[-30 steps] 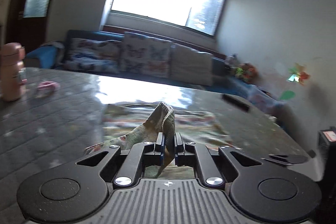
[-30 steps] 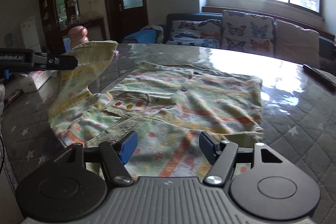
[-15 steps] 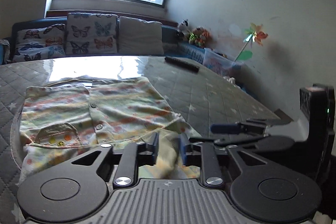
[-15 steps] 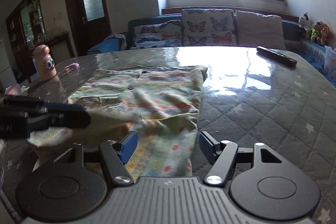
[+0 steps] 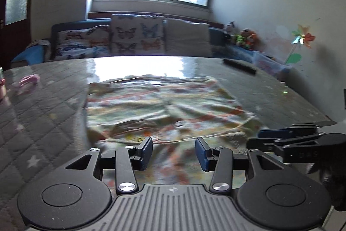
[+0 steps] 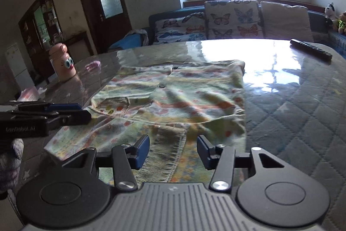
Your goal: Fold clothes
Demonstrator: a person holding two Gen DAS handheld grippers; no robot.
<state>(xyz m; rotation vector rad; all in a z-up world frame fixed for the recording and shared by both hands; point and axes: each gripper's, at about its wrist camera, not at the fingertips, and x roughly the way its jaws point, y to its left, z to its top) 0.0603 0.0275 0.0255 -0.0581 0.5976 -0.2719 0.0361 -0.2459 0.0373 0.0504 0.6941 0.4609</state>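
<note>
Hovering low over pastel printed button-up shirt (image 6: pixel 173 101), lying flat on grey quilted desk (image 6: pixel 302 112). Left gripper (image 5: pixel 173 152) fingers just been opening, now apart, nothing clamped. Right gripper (image 6: pixel 173 149) fingers just been closing, still gapped, straddling stitched hem w/o pinching.

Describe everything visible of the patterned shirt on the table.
The shirt is a small, light, soft-looking garment printed in orange, yellow and green, with dark buttons down the front and a chest pocket. It lies flat but wrinkled on the quilted table cover, its stitched near edge folded up. Neither gripper grips it.
</note>
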